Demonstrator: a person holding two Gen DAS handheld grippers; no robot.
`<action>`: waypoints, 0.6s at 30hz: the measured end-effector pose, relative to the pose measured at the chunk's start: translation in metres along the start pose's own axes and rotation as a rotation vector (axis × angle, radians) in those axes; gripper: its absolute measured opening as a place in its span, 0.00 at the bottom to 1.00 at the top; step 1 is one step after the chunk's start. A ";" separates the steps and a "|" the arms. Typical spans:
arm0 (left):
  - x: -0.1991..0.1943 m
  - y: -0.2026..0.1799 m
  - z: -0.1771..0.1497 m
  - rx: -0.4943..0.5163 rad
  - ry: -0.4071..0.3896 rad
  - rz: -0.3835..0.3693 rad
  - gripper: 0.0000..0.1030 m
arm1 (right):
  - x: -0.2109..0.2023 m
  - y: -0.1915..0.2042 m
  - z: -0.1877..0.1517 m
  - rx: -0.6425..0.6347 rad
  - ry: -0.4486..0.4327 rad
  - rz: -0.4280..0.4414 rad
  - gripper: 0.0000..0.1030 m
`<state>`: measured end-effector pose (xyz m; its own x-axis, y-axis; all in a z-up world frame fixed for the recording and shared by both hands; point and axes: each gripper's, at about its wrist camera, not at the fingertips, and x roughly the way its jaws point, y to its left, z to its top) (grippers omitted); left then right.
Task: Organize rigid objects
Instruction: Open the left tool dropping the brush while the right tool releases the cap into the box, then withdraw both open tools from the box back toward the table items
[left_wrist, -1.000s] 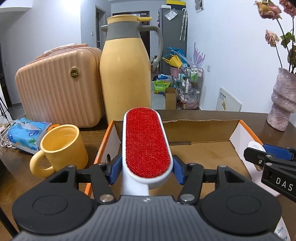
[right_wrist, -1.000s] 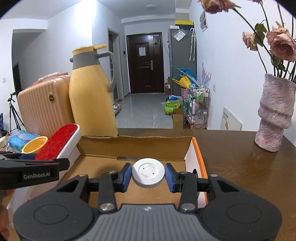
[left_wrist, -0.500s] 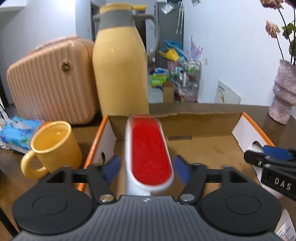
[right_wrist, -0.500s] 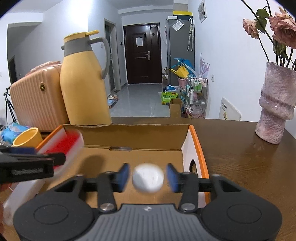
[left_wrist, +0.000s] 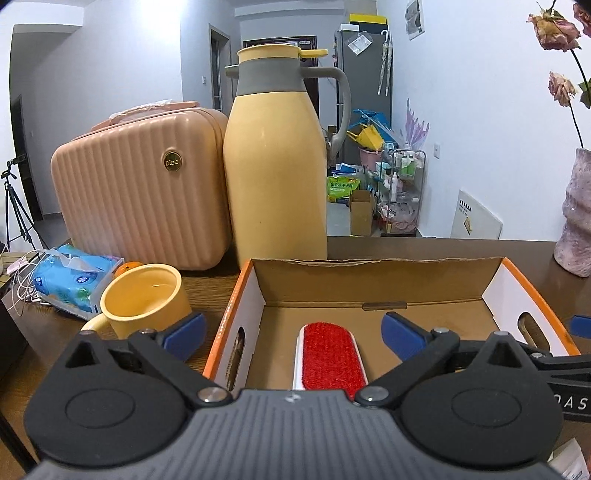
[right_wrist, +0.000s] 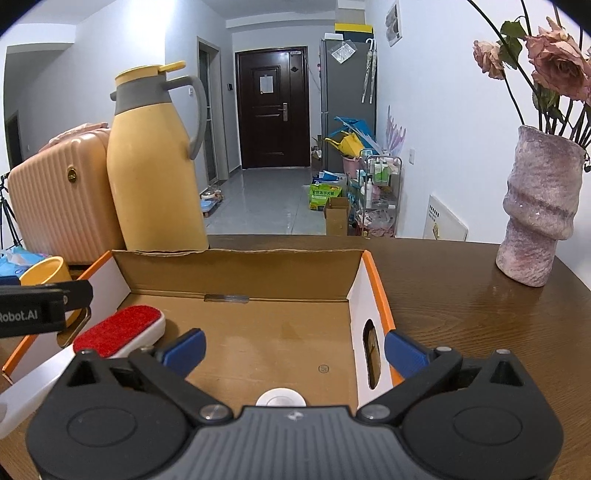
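An open cardboard box (left_wrist: 369, 280) with orange-edged white side walls stands on the wooden table; it also shows in the right wrist view (right_wrist: 236, 269). A white lint brush with a red pad (left_wrist: 330, 356) lies on the box floor at the left, also seen in the right wrist view (right_wrist: 118, 330). A small white round disc (right_wrist: 280, 398) lies on the box floor near the front right, partly hidden by my right gripper body. My left gripper (left_wrist: 291, 330) is open above the brush. My right gripper (right_wrist: 293, 345) is open above the disc.
A yellow mug (left_wrist: 144, 302), a blue tissue pack (left_wrist: 70, 280), a peach case (left_wrist: 144, 192) and a tall yellow thermos jug (left_wrist: 275, 173) stand left of and behind the box. A pink vase with roses (right_wrist: 535, 218) stands at the right on the table.
Both grippers opened. The brush dropped from the left gripper and the white disc from the right gripper onto the box floor. Both grippers pulled back and up.
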<state>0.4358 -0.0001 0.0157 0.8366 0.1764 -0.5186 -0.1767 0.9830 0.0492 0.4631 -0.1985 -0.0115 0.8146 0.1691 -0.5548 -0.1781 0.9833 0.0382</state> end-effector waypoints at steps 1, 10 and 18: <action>-0.001 0.001 -0.001 -0.001 -0.001 0.000 1.00 | -0.001 0.000 0.000 0.000 -0.001 0.000 1.00; -0.009 0.002 -0.001 -0.009 -0.007 -0.003 1.00 | -0.017 0.004 -0.004 -0.012 -0.021 -0.004 1.00; -0.028 0.006 -0.007 -0.018 -0.020 -0.012 1.00 | -0.042 0.006 -0.015 -0.007 -0.037 -0.004 1.00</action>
<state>0.4077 0.0004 0.0240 0.8492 0.1653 -0.5016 -0.1755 0.9841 0.0273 0.4196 -0.2006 -0.0006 0.8354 0.1674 -0.5236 -0.1783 0.9835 0.0300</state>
